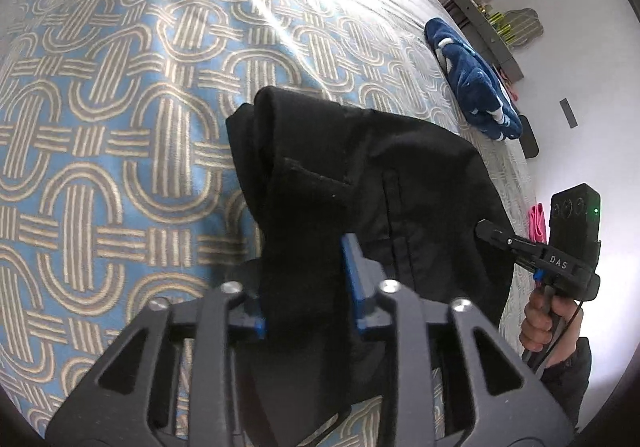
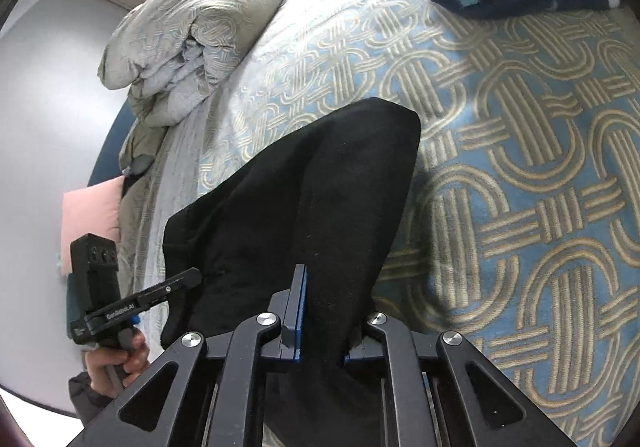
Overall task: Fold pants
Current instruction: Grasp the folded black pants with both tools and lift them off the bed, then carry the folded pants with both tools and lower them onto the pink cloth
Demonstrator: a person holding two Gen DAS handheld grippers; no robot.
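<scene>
The bed filled most of the room from where I stood, its cover a woven spread in pale blue with looping tan knot-work, flat and slightly ribbed under hard window light on the far side. On it, toward the near edge, lay the black pants, a matte, heavy-looking cloth with a stitched pocket line and a long seam, bunched into soft rolled folds on the left and lifted at the near end. A folded duvet in the same pattern was heaped at the far left corner, puffy and creased, and a dark blue fleece blanket with white marks sat at the far right edge, plush and rumpled. The left gripper was clamped on a thick gather of the pants, blue pads pressing the cloth from both sides. The right gripper had its jaws nearly together on a thinner edge of the same garment, which draped over and hid the right-hand pad. Each tool was held by a bare hand on its handle. My worry was uneven grip: the left held several layers, the right perhaps only one, so I judged a lift could let the thin edge slide out or pull the layers askew, leaving a crooked fold. The limp cloth might also drag on the textured spread and bunch it.
</scene>
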